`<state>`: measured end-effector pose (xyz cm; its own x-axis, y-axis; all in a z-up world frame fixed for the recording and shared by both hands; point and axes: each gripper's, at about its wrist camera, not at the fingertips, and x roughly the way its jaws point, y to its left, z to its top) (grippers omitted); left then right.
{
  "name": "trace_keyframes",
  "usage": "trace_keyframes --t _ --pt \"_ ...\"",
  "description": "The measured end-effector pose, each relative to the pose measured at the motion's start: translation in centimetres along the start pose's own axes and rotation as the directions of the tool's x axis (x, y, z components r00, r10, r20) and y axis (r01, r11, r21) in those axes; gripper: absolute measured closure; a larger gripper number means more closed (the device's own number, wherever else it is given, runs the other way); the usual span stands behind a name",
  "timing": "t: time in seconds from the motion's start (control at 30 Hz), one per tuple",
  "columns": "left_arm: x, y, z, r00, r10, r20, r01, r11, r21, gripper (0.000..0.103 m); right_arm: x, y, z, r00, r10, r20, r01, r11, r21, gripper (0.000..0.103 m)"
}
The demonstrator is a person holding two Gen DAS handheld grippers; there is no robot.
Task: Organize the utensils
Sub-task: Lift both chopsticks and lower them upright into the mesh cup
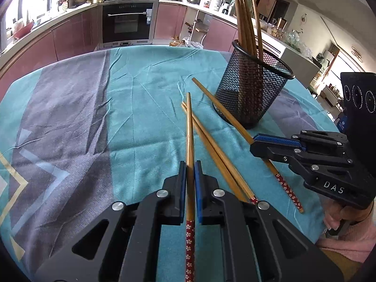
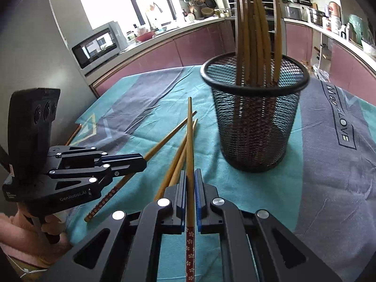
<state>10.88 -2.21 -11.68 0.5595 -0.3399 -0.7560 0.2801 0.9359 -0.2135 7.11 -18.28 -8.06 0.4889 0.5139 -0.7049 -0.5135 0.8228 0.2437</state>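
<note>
A black mesh holder (image 1: 251,89) (image 2: 256,122) stands upright on the teal and grey tablecloth (image 1: 141,117), with several wooden chopsticks standing in it. My left gripper (image 1: 190,163) (image 2: 144,161) is shut on one chopstick (image 1: 189,122) (image 2: 169,138) near its red flowered end. The right gripper (image 2: 190,170) (image 1: 252,144) is shut on another chopstick (image 2: 189,129) (image 1: 211,98), whose tip points toward the holder. Two loose chopsticks (image 1: 219,155) (image 2: 175,164) lie crossed on the cloth between the grippers. Both held sticks slope down to the table.
A hand in a pink sleeve (image 1: 347,230) holds the right gripper, another hand (image 2: 47,230) the left. Past the table's far edge run pink kitchen cabinets (image 1: 70,37) and a built-in oven (image 1: 127,21). A microwave (image 2: 96,44) stands to the left.
</note>
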Motion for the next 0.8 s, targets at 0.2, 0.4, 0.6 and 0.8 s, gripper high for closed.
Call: trace_keyframes --t 0.2,0.4,0.6,0.8 --pt "0.4 -0.9 -0.3 0.999 -0.026 -0.022 0.027 0.999 0.039 0.095 1.0 0.7 -0.2 0.999 0.005 -0.043 -0.006 1.000 -0.029 0.097" --pt "1.1 -0.9 -0.3 0.998 -0.035 -0.047 0.038 0.998 0.055 0.094 2.1 0.5 -0.3 0.997 -0.020 -0.075 0.018 0.999 -0.032 0.095" --pt "1.9 -0.9 0.5 0.998 -0.033 -0.058 0.037 0.997 0.074 0.094 2.5 0.3 0.0 0.997 -0.012 -0.071 0.009 0.999 -0.030 0.096" --pt "2.2 -1.2 1.1 0.999 -0.022 -0.049 0.025 0.998 0.061 0.095 1.8 0.3 0.1 0.999 -0.005 -0.044 0.004 1.000 -0.029 0.097"
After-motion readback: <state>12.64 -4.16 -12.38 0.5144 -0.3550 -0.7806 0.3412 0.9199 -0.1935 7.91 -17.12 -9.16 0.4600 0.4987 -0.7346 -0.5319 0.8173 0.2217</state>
